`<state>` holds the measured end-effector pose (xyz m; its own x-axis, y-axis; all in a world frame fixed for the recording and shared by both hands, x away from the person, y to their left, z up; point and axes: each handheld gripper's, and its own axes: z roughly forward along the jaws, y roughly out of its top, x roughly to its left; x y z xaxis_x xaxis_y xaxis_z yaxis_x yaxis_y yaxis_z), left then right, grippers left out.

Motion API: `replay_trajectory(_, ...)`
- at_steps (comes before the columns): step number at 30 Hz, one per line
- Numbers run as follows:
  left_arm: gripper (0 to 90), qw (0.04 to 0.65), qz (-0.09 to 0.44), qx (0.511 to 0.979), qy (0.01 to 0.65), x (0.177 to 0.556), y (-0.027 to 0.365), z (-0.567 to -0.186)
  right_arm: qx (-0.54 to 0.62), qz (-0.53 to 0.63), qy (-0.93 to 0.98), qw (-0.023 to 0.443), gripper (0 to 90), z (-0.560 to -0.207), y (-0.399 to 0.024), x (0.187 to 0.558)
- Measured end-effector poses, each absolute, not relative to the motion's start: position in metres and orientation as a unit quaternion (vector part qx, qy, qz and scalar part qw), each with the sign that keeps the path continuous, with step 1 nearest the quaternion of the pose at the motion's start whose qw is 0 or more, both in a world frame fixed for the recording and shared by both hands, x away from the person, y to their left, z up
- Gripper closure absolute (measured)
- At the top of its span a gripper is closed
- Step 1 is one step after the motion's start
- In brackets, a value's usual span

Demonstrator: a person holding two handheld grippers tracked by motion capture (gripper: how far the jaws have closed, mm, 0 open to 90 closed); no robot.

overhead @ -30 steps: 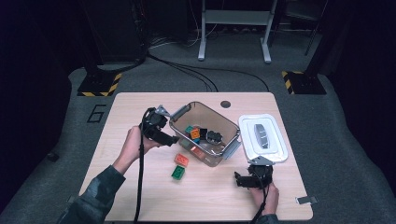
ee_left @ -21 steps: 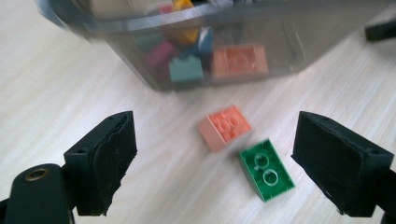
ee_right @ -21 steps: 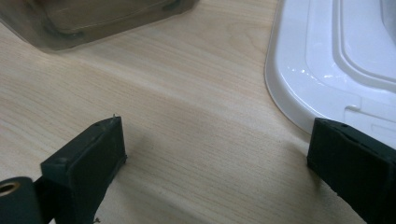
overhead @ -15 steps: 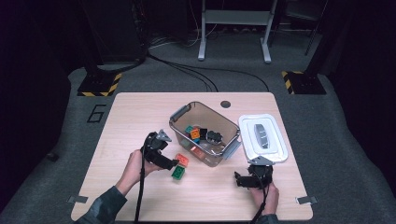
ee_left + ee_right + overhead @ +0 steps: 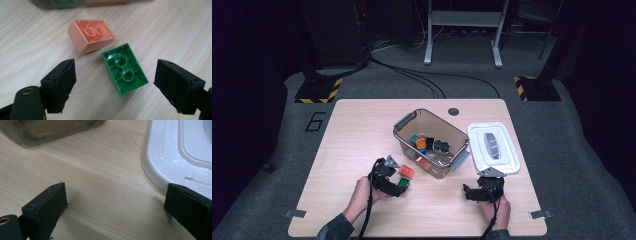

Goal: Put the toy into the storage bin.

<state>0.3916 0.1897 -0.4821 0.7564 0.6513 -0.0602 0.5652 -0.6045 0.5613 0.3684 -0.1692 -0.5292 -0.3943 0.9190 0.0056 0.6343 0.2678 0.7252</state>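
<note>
A green brick (image 5: 125, 72) lies hollow side up on the wooden table, and a pale orange brick (image 5: 90, 35) lies tipped just beyond it. My left gripper (image 5: 115, 87) hangs low over the green brick, one jaw on either side of it. The jaws have just been closing, but the pads stand apart from the brick. From above, the left gripper (image 5: 399, 187) sits at the green brick (image 5: 404, 183), with the orange brick (image 5: 406, 171) beside it. My right gripper (image 5: 120, 207) rests open over bare wood, with nothing between its jaws.
A clear bin (image 5: 404, 121) with several bricks inside stands at mid-table, just beyond the two loose bricks. Its white lid (image 5: 493, 147) lies flat to the right, and the lid's edge (image 5: 180, 152) is close to the right gripper (image 5: 467, 192).
My left hand has come down and toward the near edge, from beside the bin to the two loose bricks. The right hand has stayed where it was.
</note>
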Motion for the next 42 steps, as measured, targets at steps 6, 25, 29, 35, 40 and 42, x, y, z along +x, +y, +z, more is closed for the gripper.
replay_trajectory(6, 34.8, 0.290, 0.080, 0.893, 0.334, 0.385, 0.186, -0.490, 0.507, 0.331, 0.766, 0.215, 3.3, -0.529, -0.169, 0.368)
replay_trajectory(25, 58.9, 0.309, 0.096, 0.887, 0.329, 0.380, 0.200, -0.498, 0.507, 0.331, 0.767, 0.215, 3.3, -0.529, -0.169, 0.368)
replay_trajectory(29, 59.0, 0.312, 0.093, 0.885, 0.332, 0.379, 0.204, -0.495, 0.507, 0.331, 0.767, 0.215, 3.3, -0.529, -0.169, 0.368)
replay_trajectory(35, 59.0, 0.314, 0.098, 0.883, 0.335, 0.380, 0.215, -0.484, 0.507, 0.331, 0.766, 0.215, 3.3, -0.529, -0.169, 0.368)
replay_trajectory(40, 59.0, 0.320, 0.103, 0.877, 0.343, 0.383, 0.226, -0.473, 0.507, 0.331, 0.766, 0.215, 3.3, -0.529, -0.169, 0.368)
replay_trajectory(42, 59.0, 0.322, 0.107, 0.874, 0.347, 0.385, 0.231, -0.467, 0.507, 0.331, 0.766, 0.215, 3.3, -0.529, -0.169, 0.368)
